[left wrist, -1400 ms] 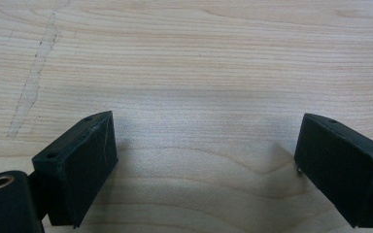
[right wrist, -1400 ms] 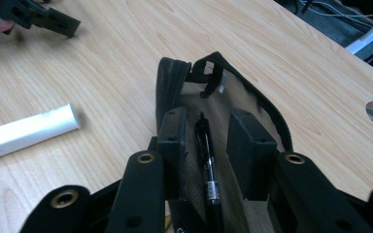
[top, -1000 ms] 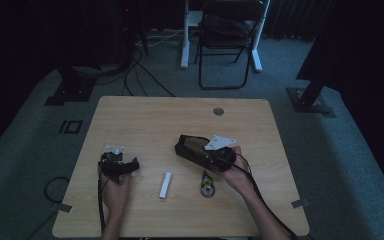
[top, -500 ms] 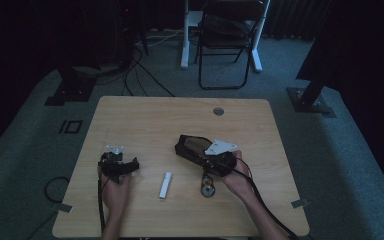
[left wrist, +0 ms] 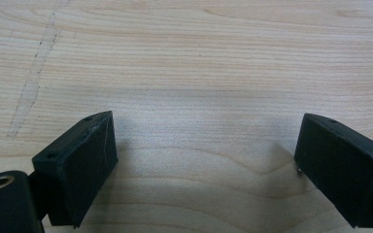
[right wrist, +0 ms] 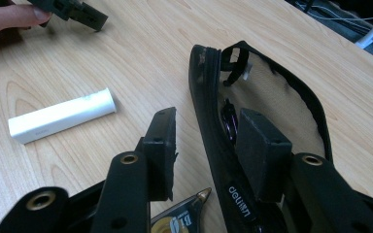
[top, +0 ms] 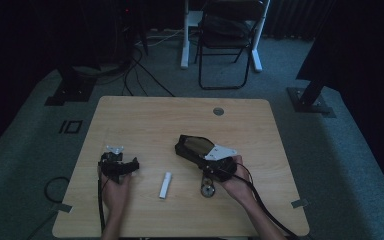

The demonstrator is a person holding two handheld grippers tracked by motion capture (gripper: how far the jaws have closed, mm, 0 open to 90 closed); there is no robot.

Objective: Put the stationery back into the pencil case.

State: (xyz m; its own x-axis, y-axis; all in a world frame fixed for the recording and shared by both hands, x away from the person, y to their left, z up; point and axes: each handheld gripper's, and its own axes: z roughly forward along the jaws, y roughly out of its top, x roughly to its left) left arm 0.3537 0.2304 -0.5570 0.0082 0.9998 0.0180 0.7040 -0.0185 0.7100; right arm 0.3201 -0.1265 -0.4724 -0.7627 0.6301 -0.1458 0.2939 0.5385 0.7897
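A black pencil case [top: 195,145] lies open in the middle right of the table, its pale lining [right wrist: 281,97] facing up. My right gripper [top: 206,159] [right wrist: 206,121] straddles its near wall: one jaw is inside the case, the other outside with a gap to the wall. Those jaws have just been opening, the wall still between them, unpressed. A dark pen [right wrist: 228,121] lies inside the case. A white tube [top: 165,185] [right wrist: 63,115] lies left of it. My left gripper [top: 132,166] [left wrist: 206,141] rests open on bare wood.
A small round metallic item [top: 208,189] sits by the right hand, near the front edge. The table [top: 145,120] has a cable hole [top: 218,111] at the back. A folding chair [top: 230,40], stands and cables are on the floor behind.
My right gripper has drawn back slightly toward the table's front edge along the case. The left gripper, the white tube and the case lie where they were.
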